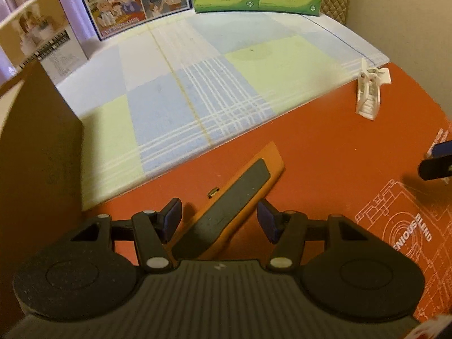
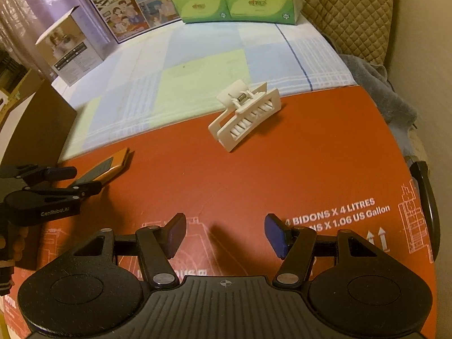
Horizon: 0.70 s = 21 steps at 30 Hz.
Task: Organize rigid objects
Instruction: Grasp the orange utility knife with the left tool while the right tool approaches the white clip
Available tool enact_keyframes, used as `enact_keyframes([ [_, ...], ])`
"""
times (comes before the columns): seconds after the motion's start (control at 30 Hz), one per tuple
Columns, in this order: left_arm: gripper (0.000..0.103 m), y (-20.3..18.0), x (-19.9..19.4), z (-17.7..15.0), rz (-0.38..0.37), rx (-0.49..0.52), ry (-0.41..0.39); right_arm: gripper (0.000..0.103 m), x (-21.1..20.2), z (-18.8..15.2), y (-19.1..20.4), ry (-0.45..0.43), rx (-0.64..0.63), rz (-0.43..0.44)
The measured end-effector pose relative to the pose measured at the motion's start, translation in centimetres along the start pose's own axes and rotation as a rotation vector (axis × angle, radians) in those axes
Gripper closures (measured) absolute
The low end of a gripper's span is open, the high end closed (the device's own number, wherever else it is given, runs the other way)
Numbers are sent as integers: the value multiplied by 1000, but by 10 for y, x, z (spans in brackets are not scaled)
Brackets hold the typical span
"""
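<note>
An orange and black utility knife [image 1: 231, 197] lies on the red cardboard surface [image 1: 325, 152]. My left gripper [image 1: 219, 220] is open, its fingers on either side of the knife's near end without closing on it. The knife also shows in the right wrist view [image 2: 108, 168], with the left gripper [image 2: 73, 179] over it. A white hair claw clip [image 2: 244, 115] lies on the red cardboard ahead of my right gripper [image 2: 226, 237], which is open and empty. The clip shows far right in the left wrist view [image 1: 368, 94].
A checked blue, green and white cloth [image 1: 197, 79] covers the far part of the surface. Green tissue packs [image 2: 234, 0], a picture carton [image 2: 130, 8] and a white box [image 2: 67, 48] stand at the back. A brown cardboard box [image 1: 36, 147] stands at left.
</note>
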<state>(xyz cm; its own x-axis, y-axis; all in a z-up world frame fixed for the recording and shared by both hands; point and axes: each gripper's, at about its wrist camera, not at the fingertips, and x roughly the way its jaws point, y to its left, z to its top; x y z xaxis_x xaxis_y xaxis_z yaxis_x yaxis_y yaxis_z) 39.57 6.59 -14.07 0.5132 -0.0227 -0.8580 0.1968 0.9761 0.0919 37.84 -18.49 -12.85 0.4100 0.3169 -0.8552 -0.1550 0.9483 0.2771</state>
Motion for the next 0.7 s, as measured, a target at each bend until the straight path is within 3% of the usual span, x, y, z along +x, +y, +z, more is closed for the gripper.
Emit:
enact_keyframes([
  [0.17, 53, 1, 4, 0, -30, -19, 3, 44, 8, 8, -1, 1, -11, -5],
  [0.4, 73, -5, -3, -6, -24, -111, 25, 44, 16, 16, -2, -21, -23, -21],
  [0.6, 76, -11, -10, -15, 6, -353, 20, 44, 21, 27, -3, -56, -27, -28],
  [0.7, 76, -16, -13, -17, 49, -407, -1, 44, 23, 33, -2, -74, -17, -27],
])
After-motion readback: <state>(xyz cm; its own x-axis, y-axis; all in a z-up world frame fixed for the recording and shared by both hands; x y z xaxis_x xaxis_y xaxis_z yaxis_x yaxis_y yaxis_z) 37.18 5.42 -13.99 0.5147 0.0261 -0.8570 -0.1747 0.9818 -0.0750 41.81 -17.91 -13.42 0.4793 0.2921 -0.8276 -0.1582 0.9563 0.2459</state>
